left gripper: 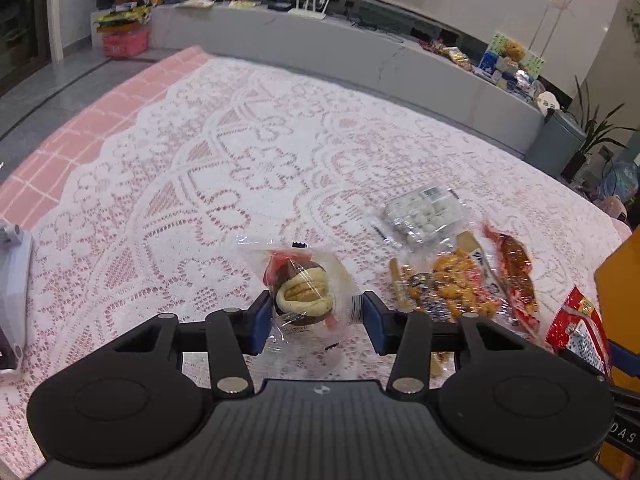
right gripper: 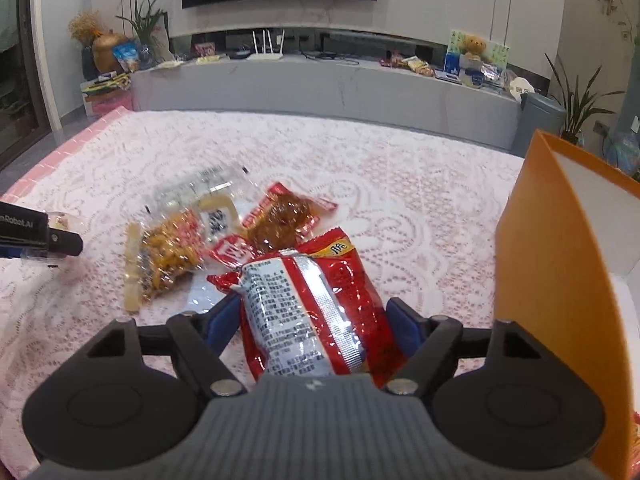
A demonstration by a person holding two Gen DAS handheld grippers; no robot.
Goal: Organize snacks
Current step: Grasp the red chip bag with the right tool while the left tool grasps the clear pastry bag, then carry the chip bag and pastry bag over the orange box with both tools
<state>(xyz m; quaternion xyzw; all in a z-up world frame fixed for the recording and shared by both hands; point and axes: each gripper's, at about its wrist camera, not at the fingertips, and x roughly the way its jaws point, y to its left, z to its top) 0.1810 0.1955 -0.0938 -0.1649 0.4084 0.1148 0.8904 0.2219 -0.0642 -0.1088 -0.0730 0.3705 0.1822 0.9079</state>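
Lace tablecloth (left gripper: 224, 152). Left gripper (left gripper: 314, 316) clamps clear-wrapped pastry (left gripper: 304, 292); right gripper (right gripper: 316, 320) clamps red snack bag (right gripper: 312, 304) beside orange box (right gripper: 560, 280).

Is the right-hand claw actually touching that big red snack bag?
Touching. In the right wrist view, both blue pads of the right gripper press the red snack bag's sides.

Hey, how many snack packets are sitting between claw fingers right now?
2. A clear pastry packet is in the left claw; a red foil bag is in the right claw. Other packets lie loose on the lace cloth.
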